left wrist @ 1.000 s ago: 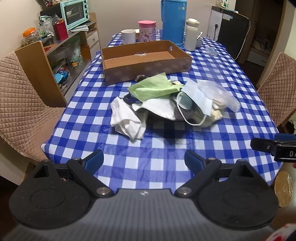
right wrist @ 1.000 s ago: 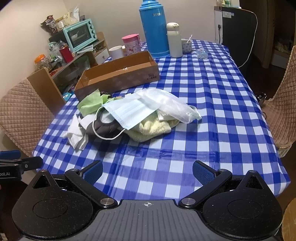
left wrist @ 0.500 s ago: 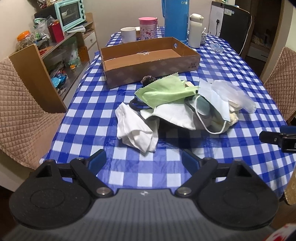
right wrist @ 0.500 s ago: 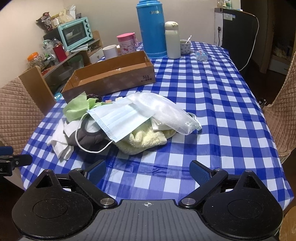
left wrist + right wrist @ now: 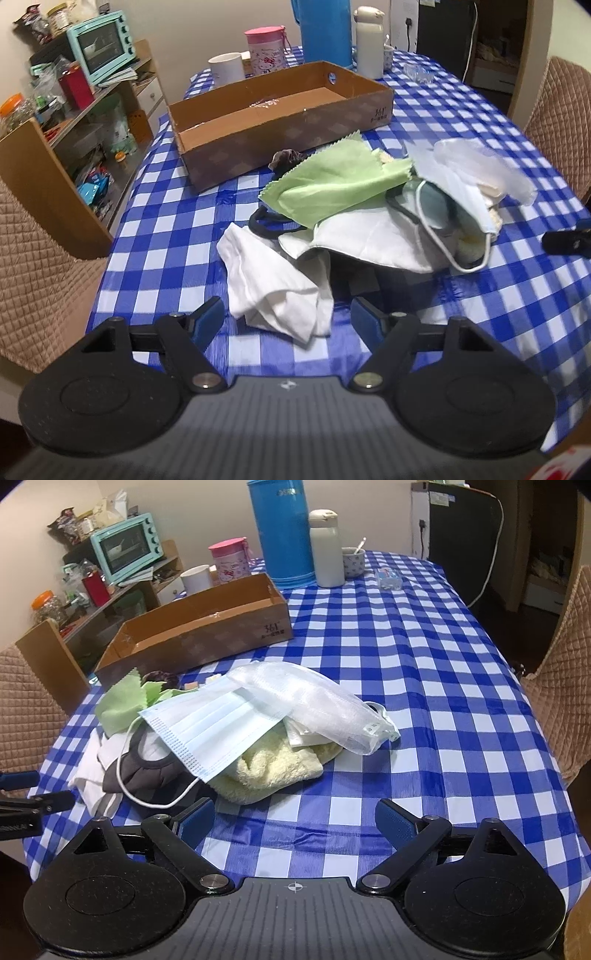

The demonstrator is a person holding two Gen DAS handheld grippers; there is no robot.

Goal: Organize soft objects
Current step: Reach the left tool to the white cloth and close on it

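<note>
From your left wrist camera, your left gripper hangs just over the near side of the pile. Its jaws are wide apart and closing. The crumpled white cloth sits right at the gap between them, but the pads do not press on it, so you hold nothing. Behind it lie a green cloth and a blue face mask, all heaped on the blue checked counter. The brown cardboard box stands open just behind the pile.

From your right wrist camera, your right gripper is at the near edge of the counter. Its jaws are wide apart and closing a little, with only the checked cloth between them. The face mask lies on a fluffy yellow towel, and a clear plastic bag lies over both. The box is behind, to the left.
</note>
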